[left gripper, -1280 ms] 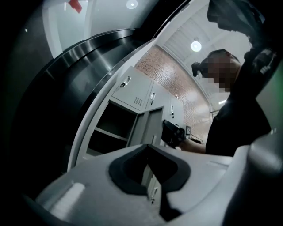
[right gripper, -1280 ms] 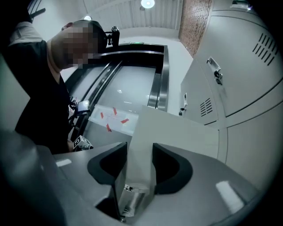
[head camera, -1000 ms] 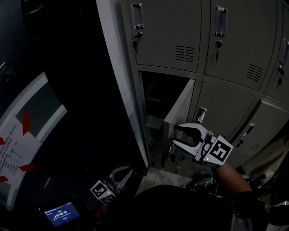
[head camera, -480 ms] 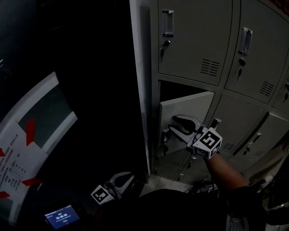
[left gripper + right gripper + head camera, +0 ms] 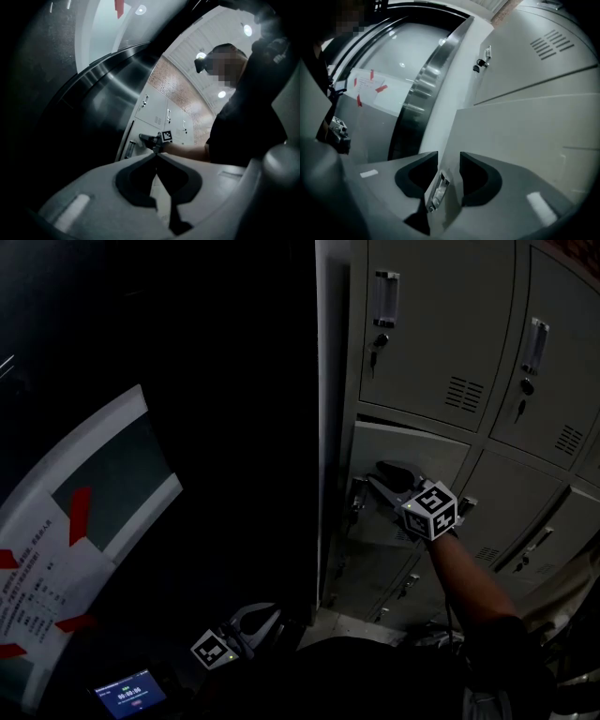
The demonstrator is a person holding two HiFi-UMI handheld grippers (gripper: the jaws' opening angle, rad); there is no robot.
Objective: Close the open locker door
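The grey locker door (image 5: 408, 451) in the middle row stands almost flush with its frame, a thin dark gap along its top. My right gripper (image 5: 377, 479) is at the door's free left edge, by the metal handle (image 5: 357, 495). In the right gripper view the jaws (image 5: 449, 157) straddle that edge of the door (image 5: 520, 136), with the handle (image 5: 437, 192) between them and the pads against the door. My left gripper (image 5: 262, 615) hangs low near the floor, away from the lockers. Its jaws (image 5: 157, 154) are shut, with nothing in them.
Closed locker doors (image 5: 422, 324) with vents and keys surround the moving one. A dark curved wall (image 5: 187, 381) stands left of the lockers, bearing a white notice with red tape (image 5: 66, 549). A small lit screen (image 5: 127, 692) glows at the bottom left.
The door has swung from wide open to nearly flush with the lockers, and my right gripper went with it at its edge. The left gripper stayed low, almost still.
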